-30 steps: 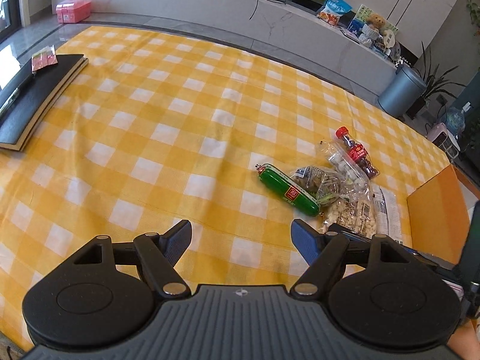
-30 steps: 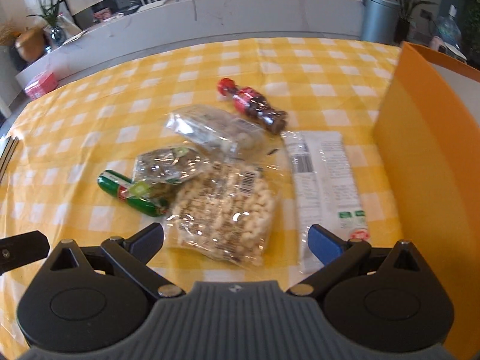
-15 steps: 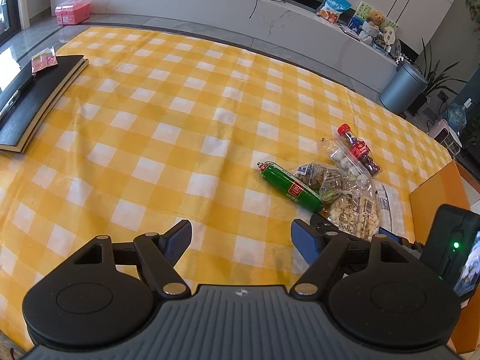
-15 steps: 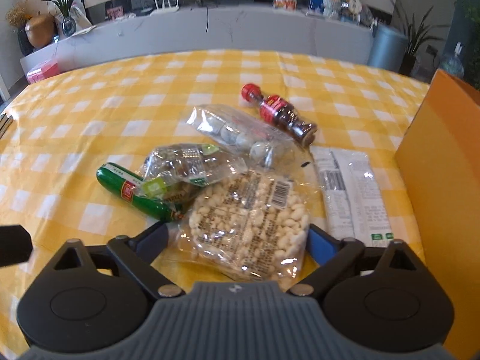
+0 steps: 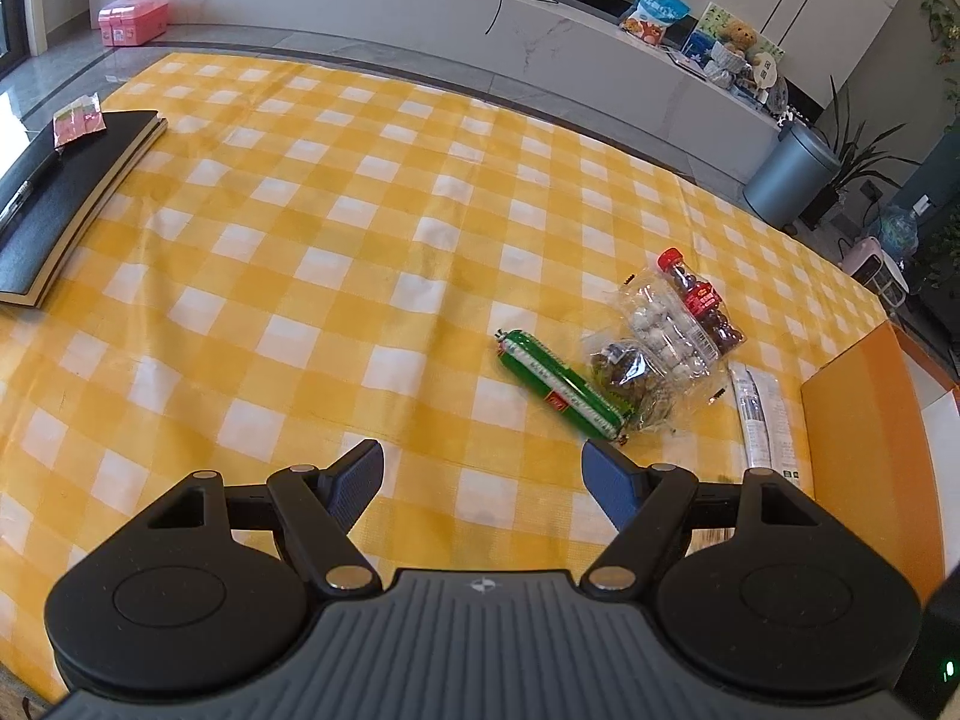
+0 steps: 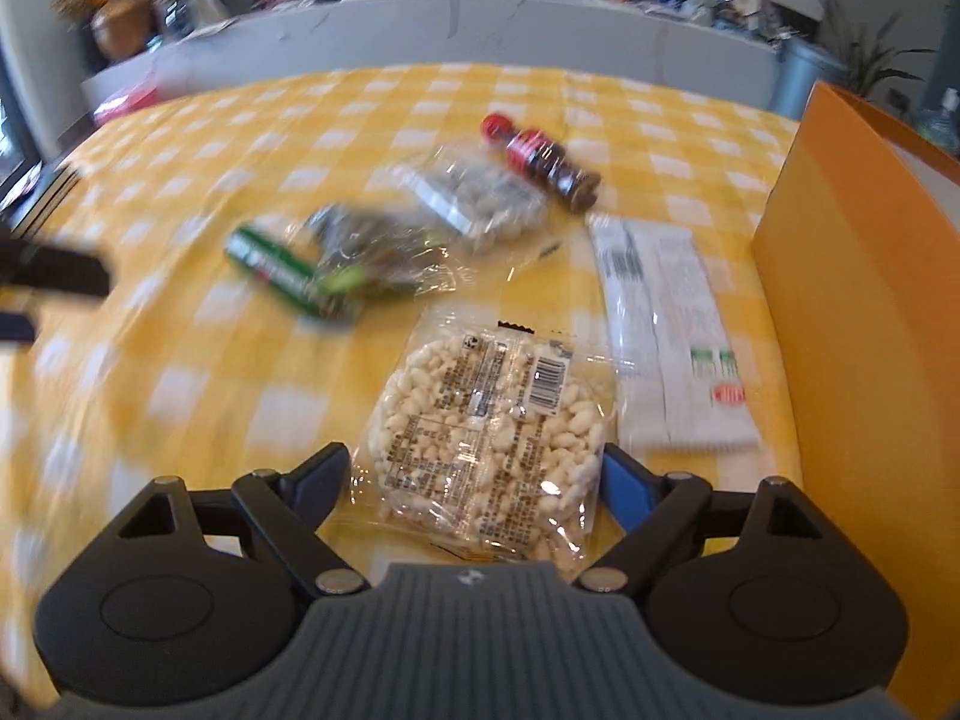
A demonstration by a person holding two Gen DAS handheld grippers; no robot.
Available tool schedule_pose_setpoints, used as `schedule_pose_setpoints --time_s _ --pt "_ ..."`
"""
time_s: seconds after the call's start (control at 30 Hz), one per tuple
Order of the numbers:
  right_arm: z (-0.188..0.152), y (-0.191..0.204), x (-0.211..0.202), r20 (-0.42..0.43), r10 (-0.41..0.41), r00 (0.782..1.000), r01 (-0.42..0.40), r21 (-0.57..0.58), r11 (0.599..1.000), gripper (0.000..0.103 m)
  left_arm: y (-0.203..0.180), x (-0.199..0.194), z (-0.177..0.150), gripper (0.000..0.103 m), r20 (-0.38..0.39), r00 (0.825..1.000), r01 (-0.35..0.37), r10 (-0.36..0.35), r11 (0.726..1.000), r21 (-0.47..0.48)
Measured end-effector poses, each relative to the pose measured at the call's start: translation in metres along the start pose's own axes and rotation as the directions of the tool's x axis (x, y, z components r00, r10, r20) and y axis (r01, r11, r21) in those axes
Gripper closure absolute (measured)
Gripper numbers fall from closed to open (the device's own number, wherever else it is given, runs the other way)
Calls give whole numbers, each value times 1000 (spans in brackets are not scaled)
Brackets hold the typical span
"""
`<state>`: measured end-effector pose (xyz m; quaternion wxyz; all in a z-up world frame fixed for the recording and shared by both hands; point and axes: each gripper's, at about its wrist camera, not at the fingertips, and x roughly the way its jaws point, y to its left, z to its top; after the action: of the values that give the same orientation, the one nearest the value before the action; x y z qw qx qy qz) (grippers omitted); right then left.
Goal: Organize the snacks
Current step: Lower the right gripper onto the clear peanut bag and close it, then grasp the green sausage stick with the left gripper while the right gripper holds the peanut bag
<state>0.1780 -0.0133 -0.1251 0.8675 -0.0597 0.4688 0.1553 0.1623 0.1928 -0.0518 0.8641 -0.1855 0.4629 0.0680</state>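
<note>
Right wrist view: the orange box [image 6: 852,276] stands at the right edge of the table, its inside hidden behind its tall wall. The right gripper [image 6: 474,474] has its fingers closed against both sides of a clear bag of puffed white snacks [image 6: 489,426], which sits sharp while the rest of the scene is blurred. Beyond it lie a green sausage [image 6: 276,270], a bag of dark mix [image 6: 372,252], a bag of pale candies [image 6: 486,204], a small red-capped bottle [image 6: 540,162] and a flat white packet [image 6: 666,324] just beside the box.

The yellow-and-white checked cloth [image 5: 300,276] covers the table; a black notebook [image 5: 66,192] lies at its far left, and a grey marble counter [image 5: 420,18] runs behind. The left gripper [image 5: 482,474] hangs spread wide over bare cloth, holding nothing.
</note>
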Motion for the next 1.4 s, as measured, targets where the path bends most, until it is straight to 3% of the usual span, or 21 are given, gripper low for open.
schedule_pose_setpoints --time_s 0.13,0.3,0.5,0.63,0.73,0.9,1.0,1.2,1.4 --pt "-14 -7 -13 -42 32 999 -31 30 999 15 -1 1 0 14 -23 999 28 -28 1000 -1" --pt "-11 -20 -12 -51 25 998 -13 219 976 7 -3 -1 -2 14 -31 998 56 -56 998 -5" --pt "-9 -9 -5 8 -73 997 68 284 956 9 -4 -3 -2 14 -25 999 35 -35 999 10" --pt "-12 0 -3 31 -133 991 123 219 968 14 -2 -2 -1 14 -22 999 28 -28 1000 5" --pt "-16 2 -4 71 -160 985 145 176 974 24 -1 -1 0 14 -28 999 23 -23 1000 3" --pt "-22 -5 -8 110 -139 984 118 179 977 25 -3 1 -2 14 -17 1000 -14 15 999 36" --pt "-26 0 -8 120 -80 990 74 55 996 25 -9 6 -4 14 -17 999 -27 28 997 77" --pt "-27 -7 -9 117 -26 993 22 32 999 25 -29 23 1 14 -54 998 33 -29 997 73" --pt "-29 -6 -9 123 -34 992 31 26 999 25 -35 47 15 15 -56 989 -138 136 989 -42"
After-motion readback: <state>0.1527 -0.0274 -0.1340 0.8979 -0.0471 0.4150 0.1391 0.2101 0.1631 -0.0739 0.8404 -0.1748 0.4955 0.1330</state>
